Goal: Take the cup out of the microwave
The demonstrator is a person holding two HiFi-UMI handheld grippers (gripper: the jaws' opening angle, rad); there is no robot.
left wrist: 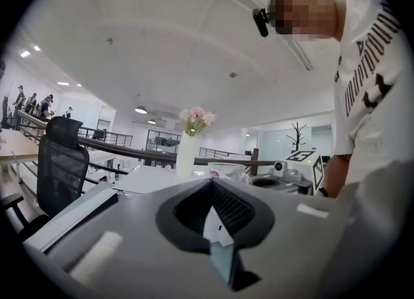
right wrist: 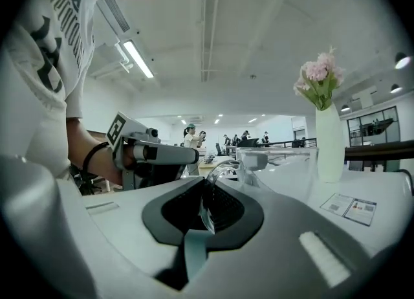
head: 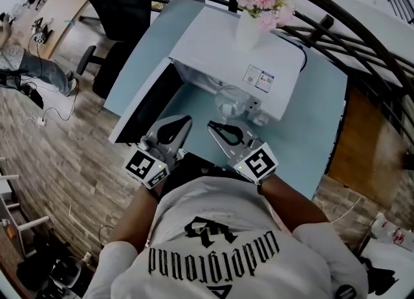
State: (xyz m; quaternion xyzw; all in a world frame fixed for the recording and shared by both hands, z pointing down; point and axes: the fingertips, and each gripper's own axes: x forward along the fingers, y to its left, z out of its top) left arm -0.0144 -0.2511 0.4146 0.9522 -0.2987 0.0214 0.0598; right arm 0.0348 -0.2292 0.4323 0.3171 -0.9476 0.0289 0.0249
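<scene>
Right gripper view gives the clearest reading of the step in hand: the right gripper (right wrist: 206,191) has its jaws pressed together on the curved glass handle (right wrist: 223,173) of the clear cup (right wrist: 278,168), whose body stands just beyond the jaw tips. From the head view, the cup (head: 229,102) hangs at the front of the white microwave (head: 207,45), right at the lower edge of its top panel, so it appears to be at or just outside the mouth of the cavity; whether its base is fully clear of the opening cannot be told from above. The dark door (head: 152,107) stands swung open to the left. The left gripper (left wrist: 210,223) has its jaws closed on nothing and hovers beside the right one, near the door, over the light-blue table (head: 304,136). A white vase (head: 249,29) of pink flowers stands on top of the microwave, well above the path of the cup. This looks like the withdrawal stage, with the grasp made and the cup on its way out. The next move would call for drawing the cup straight towards the person, keeping it level because the thin handle offers little purchase against twisting, then lowering it onto bare table in front of the microwave before the jaws let go.
</scene>
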